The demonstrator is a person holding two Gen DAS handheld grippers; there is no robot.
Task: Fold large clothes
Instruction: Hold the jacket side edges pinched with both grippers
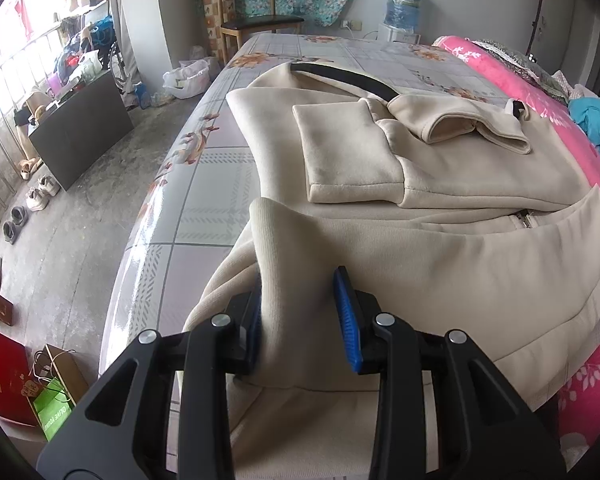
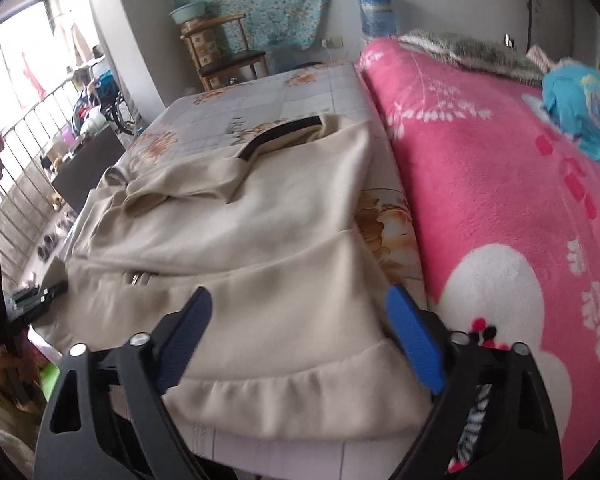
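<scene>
Jacket [image 1: 440, 248]: soft, thick fleece; likely heavy, droops.
Left gripper [image 1: 300, 316]: part-open, hem bunched between its jaws.
Right gripper [image 2: 300, 340]: wide open over hem.
Hold: ribbed hem corners.

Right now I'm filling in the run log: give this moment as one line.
phase: hem fold | left gripper: jaws around beige jacket hem | right gripper: open over hem | sleeves: folded in | surface: bed

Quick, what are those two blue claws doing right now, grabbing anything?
Left gripper: open, its fingers astride a raised fold of the beige jacket, not clamped.
Right gripper: open wide over the jacket's hem, holding nothing.
</scene>
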